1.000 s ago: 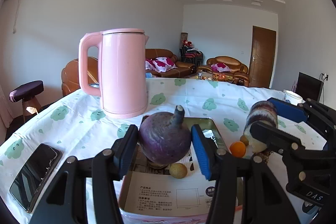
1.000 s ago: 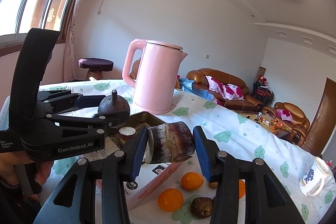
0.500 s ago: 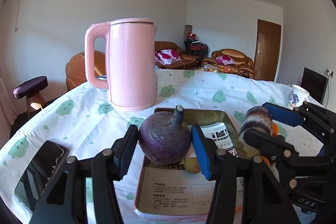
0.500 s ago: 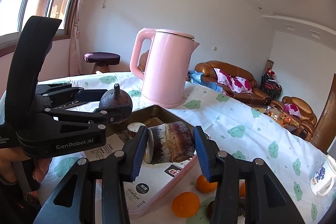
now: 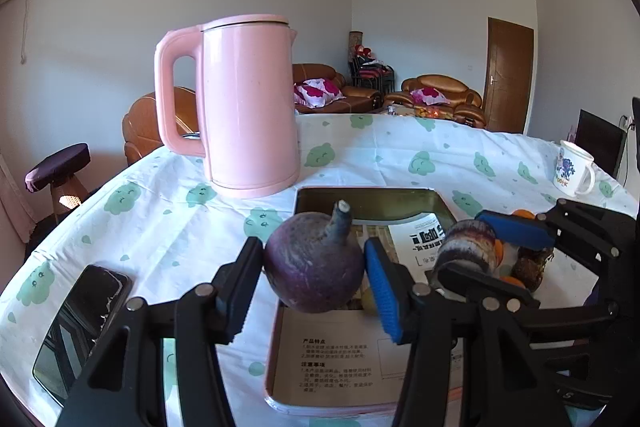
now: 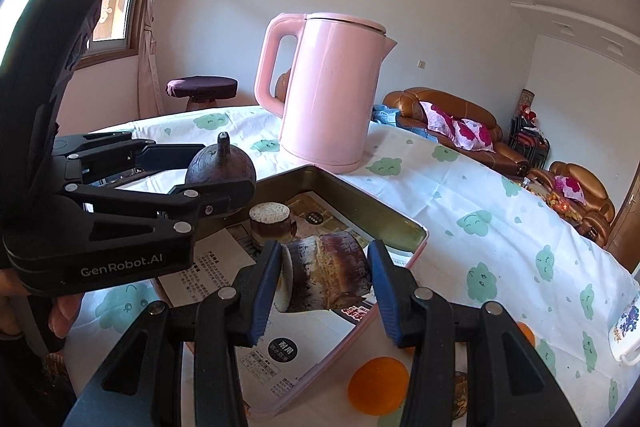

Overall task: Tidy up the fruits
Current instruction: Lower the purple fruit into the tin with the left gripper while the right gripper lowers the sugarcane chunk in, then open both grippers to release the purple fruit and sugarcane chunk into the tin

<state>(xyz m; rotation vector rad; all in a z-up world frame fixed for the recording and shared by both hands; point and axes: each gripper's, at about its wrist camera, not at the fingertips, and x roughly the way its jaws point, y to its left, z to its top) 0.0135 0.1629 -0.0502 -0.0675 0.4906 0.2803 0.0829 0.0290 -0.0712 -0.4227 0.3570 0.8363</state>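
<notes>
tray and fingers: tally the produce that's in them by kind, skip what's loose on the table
round purple root: 1, in the left fingers
striped cut stem chunk: 2, one in the right fingers, the other in the tray
small yellow-green fruit: 1, in the tray
total: 4

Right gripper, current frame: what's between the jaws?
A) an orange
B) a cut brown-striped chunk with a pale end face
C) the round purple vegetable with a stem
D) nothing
B: in the right wrist view the right gripper has its blue pads against both sides of the striped chunk above the tray; the round purple vegetable sits in the left gripper.
</notes>
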